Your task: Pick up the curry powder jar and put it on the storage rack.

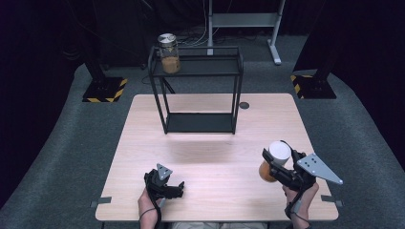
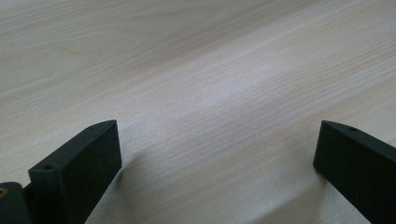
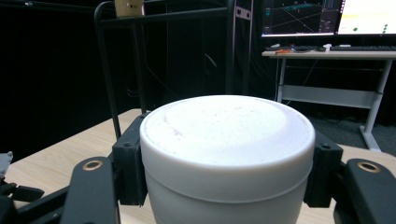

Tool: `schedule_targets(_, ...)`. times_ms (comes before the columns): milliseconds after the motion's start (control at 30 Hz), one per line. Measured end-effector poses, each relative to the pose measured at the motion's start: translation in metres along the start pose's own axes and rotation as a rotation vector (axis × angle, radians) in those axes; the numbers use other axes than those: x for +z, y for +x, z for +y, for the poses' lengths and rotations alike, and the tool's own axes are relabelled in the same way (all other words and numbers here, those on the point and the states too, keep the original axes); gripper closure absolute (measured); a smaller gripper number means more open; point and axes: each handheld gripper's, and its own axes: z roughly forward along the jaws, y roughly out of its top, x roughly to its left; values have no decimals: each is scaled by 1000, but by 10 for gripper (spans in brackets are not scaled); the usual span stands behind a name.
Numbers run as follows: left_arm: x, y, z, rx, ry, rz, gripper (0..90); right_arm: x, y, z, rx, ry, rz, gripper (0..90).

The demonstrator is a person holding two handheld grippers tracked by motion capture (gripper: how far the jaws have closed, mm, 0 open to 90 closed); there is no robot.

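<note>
My right tool [image 1: 276, 164] is pinching a jar with a white lid [image 1: 279, 151] and an orange-brown fill, one jaw on each side of the lid's rim as the right gripper view shows [image 3: 226, 154], and the jar hangs over the near right part of the bench [image 1: 210, 157], clear of the wood as far as I can judge from above. That hold is my chief worry: the pads bear on the lid and not on the body, so if the lid is loosely screwed or smooth, the heavier filled part below could swing, twist or slip out, and the jar would drop onto the bench or roll off its right edge to the floor. My guess is that it belongs on the black wire shelf [image 1: 198, 71] at the far middle of the bench, where a second jar with a metal lid [image 1: 169, 52] already stands at the left end of the top tier. On the way in I could knock the jar's bottom against the raised rail around that tier, since I cannot see its underside from my tool's camera, and a careless approach from the right could nudge the standing jar over. The shelf looks light and might shift if bumped. My left tool [image 1: 165, 183] rests near the left front with its jaws spread wide over bare wood [image 2: 201, 93], holding nothing, so it offers no support if the jar goes.
</note>
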Motion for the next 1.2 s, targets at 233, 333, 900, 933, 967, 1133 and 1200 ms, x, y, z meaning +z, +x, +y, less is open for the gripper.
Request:
schedule_targets(233,0,1,0,-4,2,-4,1,9,-4,14,-10,-14,17,329)
schedule_targets(333,0,1,0,-4,3,-4,1,13,-5,20,-18,-19,21,329)
schedule_targets(900,0,2,1,-4,4,-8,1,46,-10,56,-56,-23,46,329)
schedule_targets(933,0,2,1,-3,5,-8,1,49,-10,58,-62,-21,46,329)
schedule_targets(967,0,2,1,-4,4,-8,2,51,-11,60,-63,-19,47,329)
schedule_targets(1133,0,2,1,-4,4,-8,1,64,-15,66,-51,-13,49,329)
schedule_targets(1200,0,2,1,-3,3,-8,1,68,-18,69,-36,-11,55,329)
